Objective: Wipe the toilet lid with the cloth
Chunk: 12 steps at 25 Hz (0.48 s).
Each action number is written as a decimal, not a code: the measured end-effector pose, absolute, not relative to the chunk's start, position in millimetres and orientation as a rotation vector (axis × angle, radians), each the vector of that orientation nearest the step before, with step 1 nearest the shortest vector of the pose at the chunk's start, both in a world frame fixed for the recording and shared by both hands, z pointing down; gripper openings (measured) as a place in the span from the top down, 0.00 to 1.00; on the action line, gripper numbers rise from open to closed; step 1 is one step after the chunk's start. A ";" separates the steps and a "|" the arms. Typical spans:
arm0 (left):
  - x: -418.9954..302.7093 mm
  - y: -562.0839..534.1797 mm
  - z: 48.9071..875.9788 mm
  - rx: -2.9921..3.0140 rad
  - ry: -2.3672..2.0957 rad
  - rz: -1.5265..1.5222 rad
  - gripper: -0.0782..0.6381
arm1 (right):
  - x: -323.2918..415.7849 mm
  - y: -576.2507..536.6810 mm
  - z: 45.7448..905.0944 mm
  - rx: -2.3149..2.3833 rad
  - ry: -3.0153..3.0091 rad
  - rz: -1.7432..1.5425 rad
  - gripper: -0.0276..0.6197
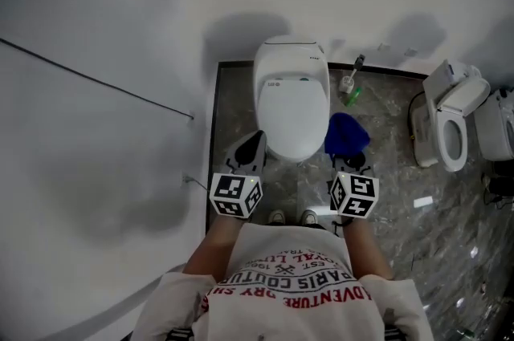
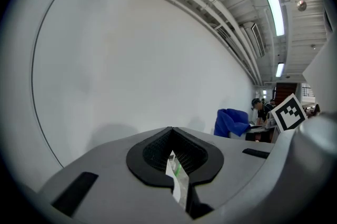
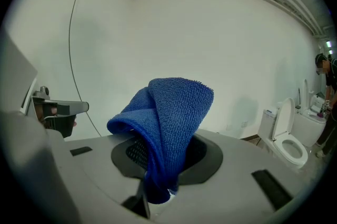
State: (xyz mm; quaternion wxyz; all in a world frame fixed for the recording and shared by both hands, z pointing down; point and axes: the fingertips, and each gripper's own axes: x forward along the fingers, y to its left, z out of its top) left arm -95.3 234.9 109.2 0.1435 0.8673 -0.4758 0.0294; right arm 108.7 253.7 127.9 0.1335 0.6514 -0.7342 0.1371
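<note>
- The right tool (image 3: 160, 165) has its jaws pressed together on a blue terry cloth (image 3: 174, 112). The cloth is pinched at its lower fold; the rest stands up above the jaws in a doubled loop.
- The left tool (image 2: 174, 157) has its jaws drawn together to a thin slit, with nothing between them.
- In the head view, the left tool (image 1: 251, 145) sits at the front-left edge of the closed white toilet lid (image 1: 291, 107), and the right tool (image 1: 350, 161) sits at the front-right.
- The cloth (image 1: 347, 133) hangs from the right tool just beside the lid's right edge. Contact between cloth and lid cannot be confirmed.
- The toilet stands against a white wall (image 1: 120, 26) on a grey marbled floor (image 1: 385, 171).
- A second toilet (image 1: 450, 123), with its lid raised, stands well apart to the right.
</note>
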 end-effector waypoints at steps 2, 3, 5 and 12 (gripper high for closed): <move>-101.3 238.5 104.1 2.488 -1.397 0.079 0.88 | 110.3 257.4 120.1 1.894 -2.139 0.374 0.82; -102.6 239.7 101.5 2.492 -1.405 0.081 0.88 | 110.4 258.8 117.7 1.891 -2.145 0.362 0.82; -102.9 242.5 95.8 2.512 -1.420 0.089 0.88 | 110.3 261.4 114.7 1.876 -2.156 0.336 0.82; -102.3 247.4 86.7 2.559 -1.459 0.100 0.88 | 109.5 263.6 110.0 1.844 -2.181 0.263 0.82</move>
